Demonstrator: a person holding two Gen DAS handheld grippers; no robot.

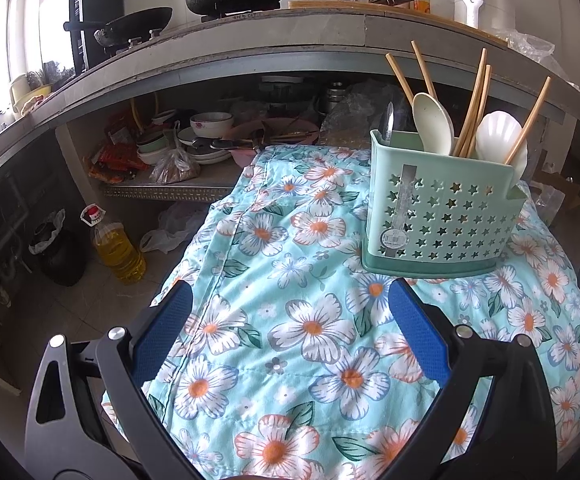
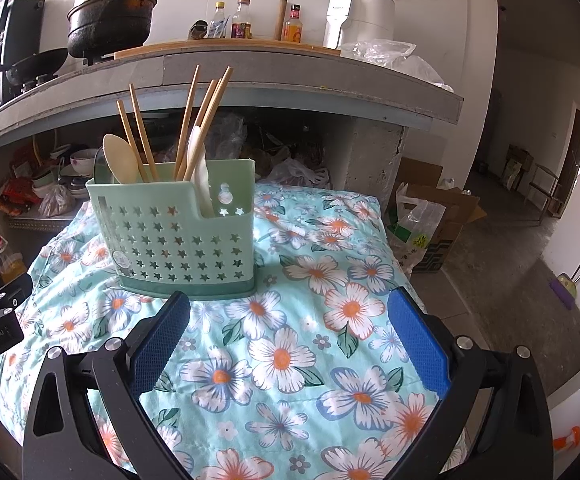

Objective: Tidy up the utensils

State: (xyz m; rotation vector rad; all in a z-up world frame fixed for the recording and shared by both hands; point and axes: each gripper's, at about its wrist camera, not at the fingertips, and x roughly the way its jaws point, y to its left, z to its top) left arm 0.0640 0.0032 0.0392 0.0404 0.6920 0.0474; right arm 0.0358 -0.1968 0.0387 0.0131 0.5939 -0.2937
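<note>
Chopsticks (image 1: 471,108) and spoons stand upright in the pale green holder (image 1: 441,208), which we see sitting on the flowered cloth (image 1: 297,320) that covers the surface. From the left wrist view the holder is ahead and to the right; from the right wrist view it is ahead and to the left, so it stands between our two tools, toward the far side of the cloth. A cream spoon (image 1: 433,122) leans in one compartment beside a metal spoon (image 1: 387,122), and a white shell-shaped spoon (image 1: 497,132) sits in the lower side pocket. The holder's walls are pierced with small star holes.

We hold the left gripper (image 1: 286,304) above the cloth with its jaws spread wide and nothing between the blue pads (image 1: 162,332). The right gripper (image 2: 290,312) hangs the same way, jaws wide apart and empty, its near pad just short of the holder's base. Behind, a grey counter (image 2: 250,72) carries a black pot (image 2: 110,28), bottles (image 2: 242,20) and a white appliance (image 2: 359,16). Bowls crowd the shelf (image 1: 170,188) under it, and an oil bottle (image 1: 116,248) stands on the floor.
</note>
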